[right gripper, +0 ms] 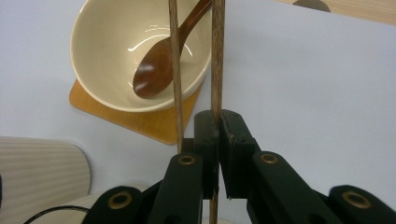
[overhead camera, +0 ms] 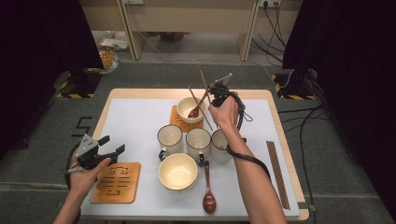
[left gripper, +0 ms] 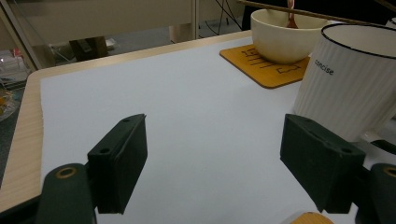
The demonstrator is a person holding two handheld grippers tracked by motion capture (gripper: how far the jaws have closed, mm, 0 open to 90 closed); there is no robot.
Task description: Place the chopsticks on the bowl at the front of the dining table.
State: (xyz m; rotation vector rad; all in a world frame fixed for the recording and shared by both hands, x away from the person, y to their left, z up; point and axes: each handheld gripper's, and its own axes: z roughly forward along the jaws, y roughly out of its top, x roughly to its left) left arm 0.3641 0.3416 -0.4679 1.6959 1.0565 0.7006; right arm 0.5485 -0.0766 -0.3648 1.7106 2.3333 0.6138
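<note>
My right gripper [overhead camera: 214,93] hangs over the back of the table, shut on a pair of brown chopsticks [overhead camera: 200,103] that cross above a cream bowl [overhead camera: 187,105]. In the right gripper view the right gripper [right gripper: 218,122] clamps one chopstick [right gripper: 217,56], and the other chopstick [right gripper: 174,70] runs along its left jaw. The bowl [right gripper: 107,51] holds a dark wooden spoon [right gripper: 154,70] and stands on a wooden coaster [right gripper: 140,122]. My left gripper [overhead camera: 113,143] is open at the front left, above a second coaster [overhead camera: 116,183]. In the left gripper view the left gripper [left gripper: 212,154] has only the white mat between its jaws.
Three white mugs [overhead camera: 198,142] stand in a row mid-table, the nearest mug [left gripper: 355,79] close to my left gripper's right jaw. A second cream bowl [overhead camera: 177,171] and a spoon [overhead camera: 208,192] lie in front. Another chopstick pair [overhead camera: 278,173] lies on the table [overhead camera: 140,94] at its right edge.
</note>
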